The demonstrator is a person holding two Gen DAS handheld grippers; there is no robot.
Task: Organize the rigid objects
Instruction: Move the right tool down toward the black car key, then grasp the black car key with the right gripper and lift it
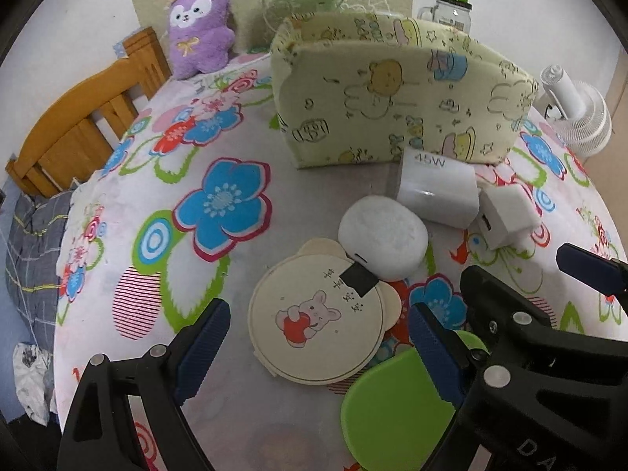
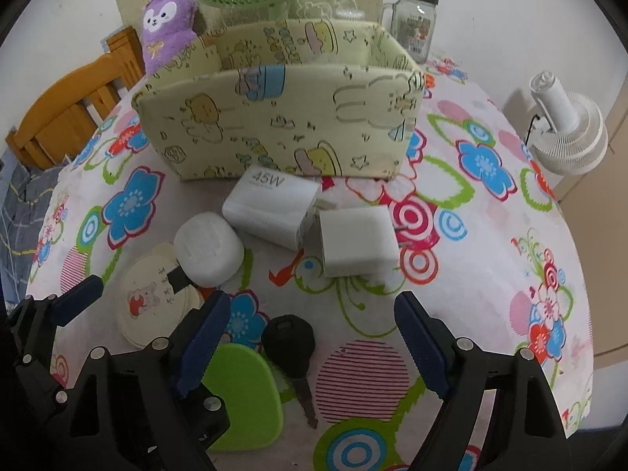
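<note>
— What's in the fabric box (image 2: pixel 282 133)?

— It stands open-topped at the back of the flowered tablecloth (image 2: pixel 490 259), and from my angle I see only its inner walls; I cannot tell whether anything lies in it. The glass jar (image 2: pixel 416 23) with the green lid stands behind its right corner; its contents I cannot make out.

— And the things to sort?

— All outside the box, in front of it: the 45W charger (image 2: pixel 271 212) just before its front wall, the smaller white charger (image 2: pixel 357 243) beside it, the white oval case (image 2: pixel 208 251) touching the round beige mirror (image 1: pixel 318 322), then the green flat case (image 2: pixel 243 396) and the black key (image 2: pixel 292 347) nearest me.

— Your jaws?

— My left gripper (image 1: pixel 318 337) stands wide apart, the mirror lying between the fingers, pads clear of it. My right gripper (image 2: pixel 314 337) is also apart, gripping nothing; the key lies between its fingers, and its left finger overlaps the green case.
</note>
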